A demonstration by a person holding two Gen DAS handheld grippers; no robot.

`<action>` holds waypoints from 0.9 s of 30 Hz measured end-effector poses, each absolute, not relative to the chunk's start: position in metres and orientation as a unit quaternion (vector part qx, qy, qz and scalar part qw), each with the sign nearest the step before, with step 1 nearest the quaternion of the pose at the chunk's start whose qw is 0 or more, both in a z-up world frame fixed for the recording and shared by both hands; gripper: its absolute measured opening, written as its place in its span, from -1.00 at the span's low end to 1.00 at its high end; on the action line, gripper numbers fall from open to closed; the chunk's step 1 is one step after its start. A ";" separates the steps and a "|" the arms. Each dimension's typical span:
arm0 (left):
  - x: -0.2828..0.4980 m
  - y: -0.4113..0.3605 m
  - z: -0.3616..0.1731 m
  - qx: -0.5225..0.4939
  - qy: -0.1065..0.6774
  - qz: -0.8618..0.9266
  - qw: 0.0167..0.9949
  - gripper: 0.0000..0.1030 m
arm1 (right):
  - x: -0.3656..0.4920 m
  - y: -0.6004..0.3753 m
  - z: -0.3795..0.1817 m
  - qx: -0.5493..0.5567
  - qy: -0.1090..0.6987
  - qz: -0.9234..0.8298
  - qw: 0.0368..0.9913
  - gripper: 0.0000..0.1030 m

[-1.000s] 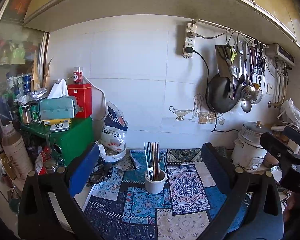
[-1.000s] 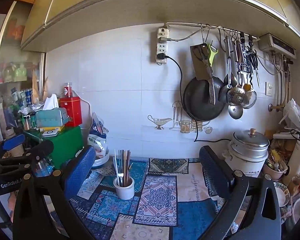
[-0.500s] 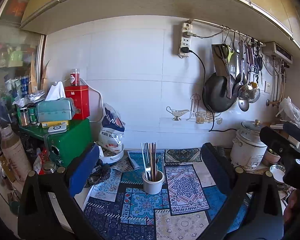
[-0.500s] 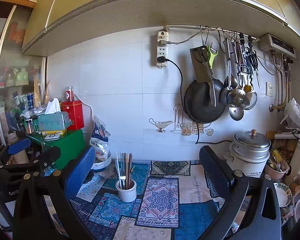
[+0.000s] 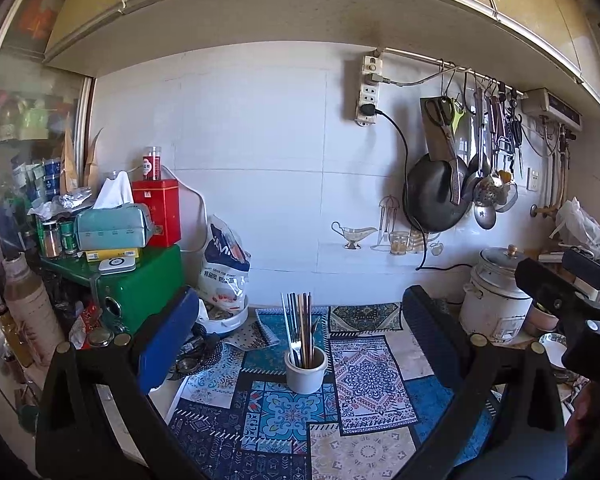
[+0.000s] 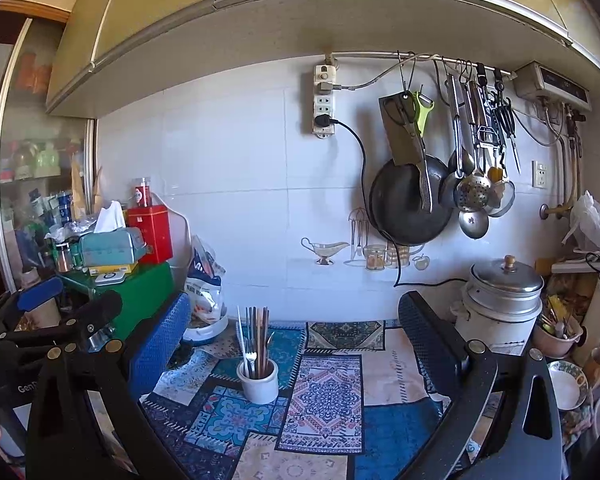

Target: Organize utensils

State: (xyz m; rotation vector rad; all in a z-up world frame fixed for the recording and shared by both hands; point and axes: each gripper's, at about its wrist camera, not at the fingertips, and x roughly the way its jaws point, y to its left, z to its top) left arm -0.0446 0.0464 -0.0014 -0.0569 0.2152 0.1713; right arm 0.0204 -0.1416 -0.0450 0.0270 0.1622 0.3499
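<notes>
Left gripper (image 5: 300,336): we hold it above the table with its fingers (image 5: 168,344) wide apart and nothing between them; from the right wrist view we also see it at the left edge (image 6: 60,312).
Right gripper (image 6: 296,340): we hold it with its fingers (image 6: 160,344) spread apart and empty too; it shows at the right edge of the left wrist view (image 5: 572,300).
Cup (image 5: 305,369): a pale round cup stands upright on the patterned cloth (image 5: 292,412) that covers the table, between and beyond the fingers of each gripper.
Utensils (image 5: 299,330): chopsticks, a fork and other long pieces stand upright in the cup, handles or tips rising above its rim.
Hanging tools (image 6: 472,152): ladles, a strainer, scissors and a cleaver hang from a rail on the white tiled wall, beside a dark pan (image 6: 410,200).
Pot (image 6: 500,304): a white cooker with a metal lid sits at the right of the cloth, well apart from the cup.
Left side: a green box (image 5: 140,280) carries a tissue box (image 5: 112,226) and a red tin (image 5: 158,210).
</notes>
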 end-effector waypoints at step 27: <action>-0.039 0.046 -0.003 -0.025 0.108 0.078 0.991 0.98 | 0.028 -0.138 -0.046 0.006 0.083 0.171 0.982 1.00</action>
